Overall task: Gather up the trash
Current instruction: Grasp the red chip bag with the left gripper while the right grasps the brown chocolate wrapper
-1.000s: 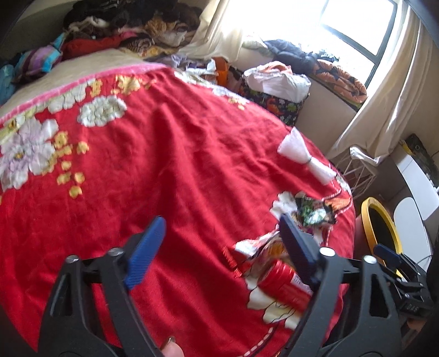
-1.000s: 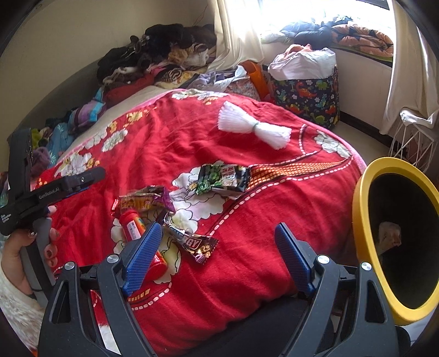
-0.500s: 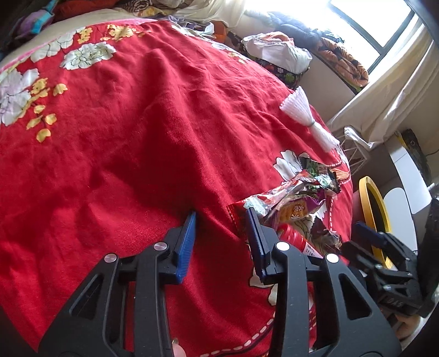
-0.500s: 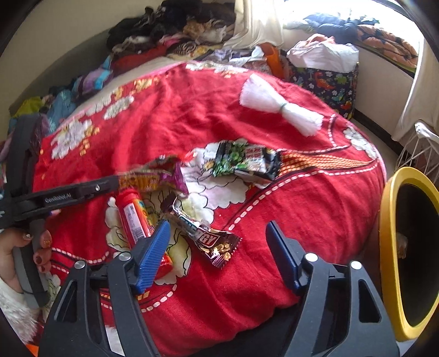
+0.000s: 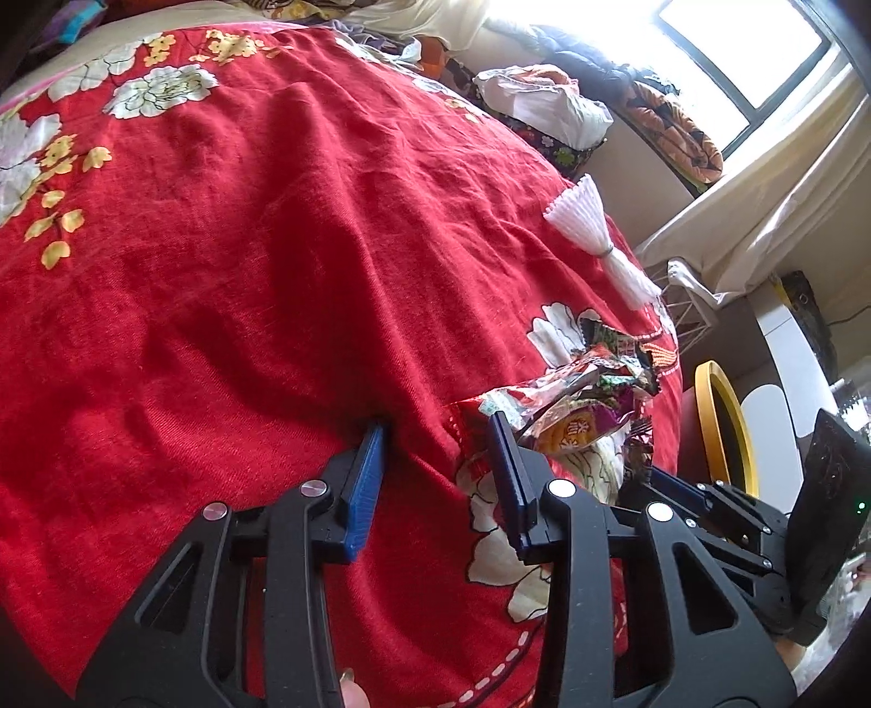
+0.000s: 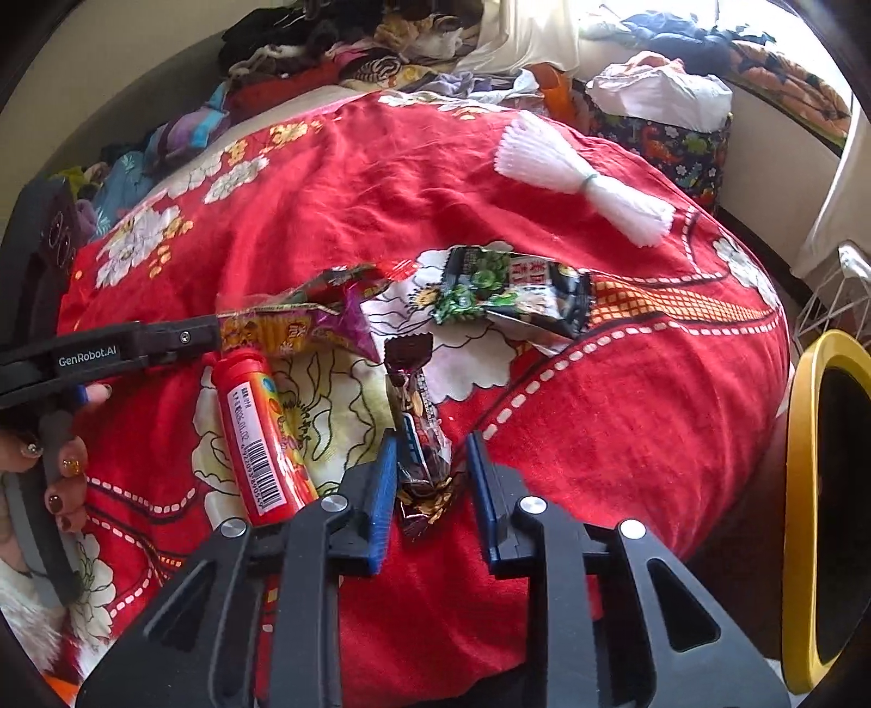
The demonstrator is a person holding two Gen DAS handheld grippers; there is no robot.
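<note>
Trash lies on a red flowered bedspread (image 6: 381,179). My right gripper (image 6: 430,468) is open, its blue pads on either side of a brown candy-bar wrapper (image 6: 416,430), not pressing it. A red tube (image 6: 258,435) lies to its left and a green-black snack bag (image 6: 511,294) beyond. My left gripper (image 5: 438,435) is open, pressed on the spread, its right pad at the edge of a purple-yellow snack wrapper (image 5: 550,414), which also shows in the right wrist view (image 6: 305,321) at that gripper's tip.
A yellow-rimmed bin (image 6: 816,512) stands on the floor off the bed's right edge, also in the left wrist view (image 5: 724,419). A white tied bundle (image 6: 582,179) lies farther back. Clothes pile up (image 6: 348,49) by the wall. A patterned bag (image 6: 664,136) stands under the window.
My right gripper moved forward and narrowed around the candy-bar wrapper. My left gripper narrowed and came down beside the purple-yellow wrapper.
</note>
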